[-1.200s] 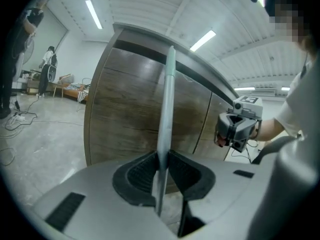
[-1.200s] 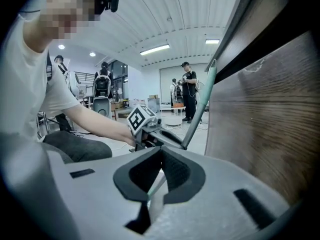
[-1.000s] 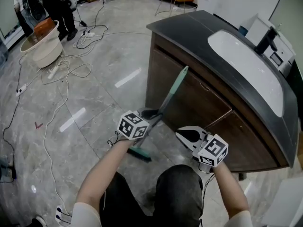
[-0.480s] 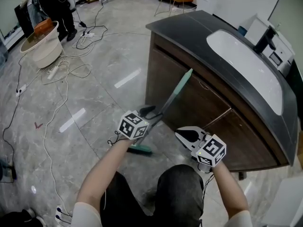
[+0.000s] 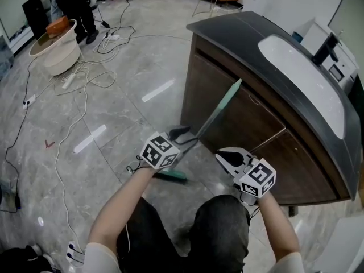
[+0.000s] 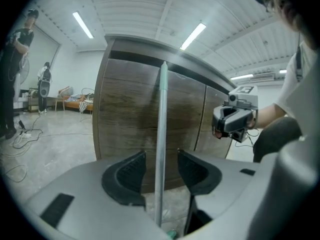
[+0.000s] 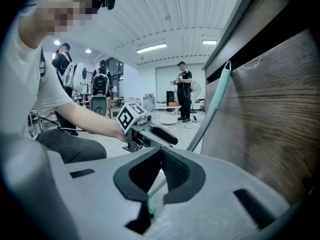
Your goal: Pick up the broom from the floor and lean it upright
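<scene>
In the head view only a green sliver of the broom head [image 5: 172,176] shows, and the dark tabletop [image 5: 227,33] runs off the right edge.

Glossy grey floor [image 5: 114,112], perhaps marble; dark cabinet [image 5: 253,127]

Premises present as an open indoor test or recording studio, not a lived-in home. A freestanding vanity cabinet [image 5: 227,112] with sink basin [image 5: 301,78] stands at 2 o'clock on a polished stone-look floor [image 5: 114,124], with loose cables [image 5: 77,75] trailing at 10 o'clock beside a tub [image 5: 54,51] at 11 o'clock. Strip lights [image 6: 84,25] cross a panelled ceiling, and people [image 7: 184,91] stand about in the background.
</scene>
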Tool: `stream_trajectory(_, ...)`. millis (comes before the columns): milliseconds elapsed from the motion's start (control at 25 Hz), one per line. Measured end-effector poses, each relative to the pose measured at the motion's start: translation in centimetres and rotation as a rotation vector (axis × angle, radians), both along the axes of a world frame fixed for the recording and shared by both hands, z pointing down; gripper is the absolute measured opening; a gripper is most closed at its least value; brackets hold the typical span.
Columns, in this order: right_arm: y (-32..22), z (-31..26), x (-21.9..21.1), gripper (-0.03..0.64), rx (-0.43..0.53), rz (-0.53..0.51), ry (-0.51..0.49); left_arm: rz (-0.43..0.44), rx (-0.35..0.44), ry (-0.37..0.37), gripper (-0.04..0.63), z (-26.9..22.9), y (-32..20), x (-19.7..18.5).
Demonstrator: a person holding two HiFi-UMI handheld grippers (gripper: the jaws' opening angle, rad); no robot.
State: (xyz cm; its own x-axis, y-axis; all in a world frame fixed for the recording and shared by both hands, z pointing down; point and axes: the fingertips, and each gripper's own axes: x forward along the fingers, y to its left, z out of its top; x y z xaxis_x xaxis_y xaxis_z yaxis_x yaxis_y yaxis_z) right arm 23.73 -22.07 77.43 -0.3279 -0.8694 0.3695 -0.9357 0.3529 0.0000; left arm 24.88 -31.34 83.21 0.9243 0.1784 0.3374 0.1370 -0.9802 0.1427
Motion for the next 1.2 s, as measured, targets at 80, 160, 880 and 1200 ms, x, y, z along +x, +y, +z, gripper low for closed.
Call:
stream_trajectory(80, -0.4, 0.2, 0.2, 0.002, 0.004, 0.013, -0.001, 0.013, 0.009, 0.009, 0.192, -0.2, 0.0, -0.7)
stream_trajectory(160, -0.7, 0.8, 0.3, 0.002, 0.004, 0.028, -0.006, 0.027, 0.013, 0.023, 0.174, -0.4, 0.1, -1.4)
stream_trajectory(880, -4.8, 6.1, -1.9, 0.002, -0.059, 0.018, -0.095, -0.004, 0.072, 0.007, 0.026, 4.2, 0.5, -8.5)
stream_trajectory(1200, -4.0, 0.2, -2.7, 0.002, -0.179, -0.015, -0.136, -0.102, -0.067, -0.064, 0.011, -1.9, 2.5, -13.4)
